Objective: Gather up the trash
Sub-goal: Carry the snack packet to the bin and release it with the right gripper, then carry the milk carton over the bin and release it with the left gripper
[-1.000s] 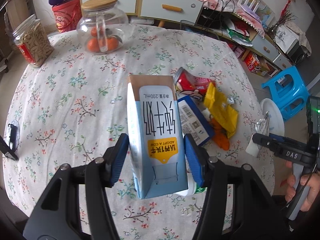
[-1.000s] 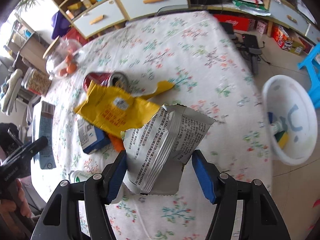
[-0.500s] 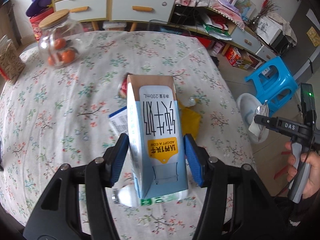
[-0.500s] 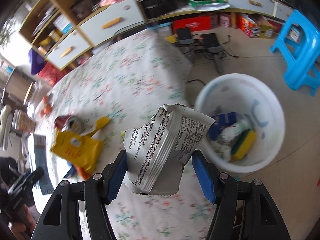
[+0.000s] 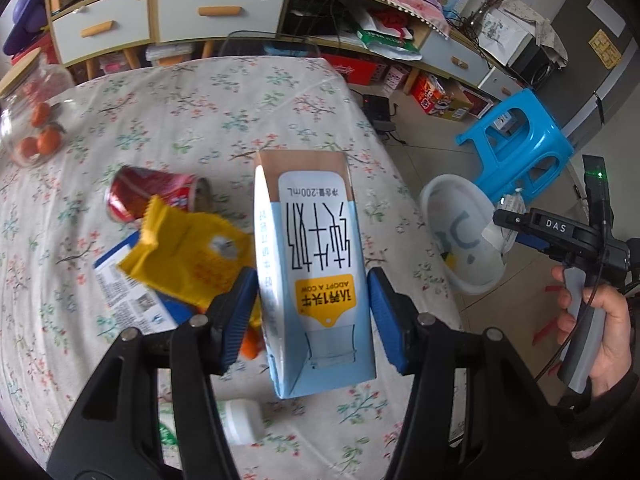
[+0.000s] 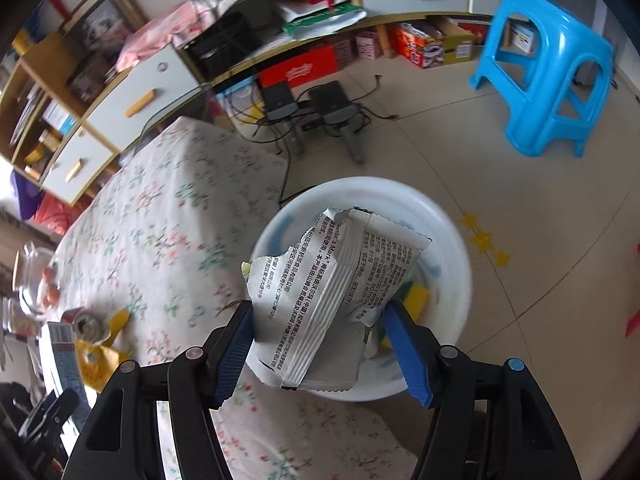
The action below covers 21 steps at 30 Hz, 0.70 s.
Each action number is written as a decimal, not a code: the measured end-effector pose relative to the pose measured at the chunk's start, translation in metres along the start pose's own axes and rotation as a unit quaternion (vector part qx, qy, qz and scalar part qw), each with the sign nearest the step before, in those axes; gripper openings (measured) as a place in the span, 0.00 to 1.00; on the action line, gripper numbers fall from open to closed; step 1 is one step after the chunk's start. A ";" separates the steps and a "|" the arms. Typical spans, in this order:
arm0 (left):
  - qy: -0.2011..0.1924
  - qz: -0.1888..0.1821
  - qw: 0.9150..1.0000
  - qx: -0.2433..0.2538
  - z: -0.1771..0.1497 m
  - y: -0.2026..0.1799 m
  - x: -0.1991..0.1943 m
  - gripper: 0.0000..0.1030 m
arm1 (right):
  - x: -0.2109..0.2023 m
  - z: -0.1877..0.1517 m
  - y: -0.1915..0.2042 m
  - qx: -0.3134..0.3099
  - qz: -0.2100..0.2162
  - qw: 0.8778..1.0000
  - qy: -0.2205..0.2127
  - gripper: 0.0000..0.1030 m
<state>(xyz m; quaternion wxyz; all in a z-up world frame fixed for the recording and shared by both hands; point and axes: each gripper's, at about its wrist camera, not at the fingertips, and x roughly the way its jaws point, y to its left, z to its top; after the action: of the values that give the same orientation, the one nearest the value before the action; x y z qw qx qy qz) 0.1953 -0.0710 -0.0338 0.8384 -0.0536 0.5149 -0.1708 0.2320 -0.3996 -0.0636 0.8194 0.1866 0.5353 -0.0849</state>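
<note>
Wrapper | over basin | right gripper jaws just opening, wrapper between | left gripper clamps carton | release centred.

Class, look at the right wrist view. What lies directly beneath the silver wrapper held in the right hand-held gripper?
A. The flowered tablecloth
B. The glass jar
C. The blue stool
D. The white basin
D: the wrapper between the right hand-held gripper's fingers hangs over the white basin on the floor, which already holds trash.
</note>
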 end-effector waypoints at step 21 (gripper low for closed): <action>0.036 -0.056 0.994 0.084 0.034 -0.124 0.077 0.57 | -0.048 -0.002 -0.089 0.044 -0.020 0.998 -0.035 0.83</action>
<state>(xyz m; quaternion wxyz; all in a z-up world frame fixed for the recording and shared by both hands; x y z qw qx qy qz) 0.2278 -0.2164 -0.0501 0.8100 -0.0054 0.5248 -0.2615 0.1799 -0.4829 -0.0396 0.8268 0.2088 0.5056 -0.1313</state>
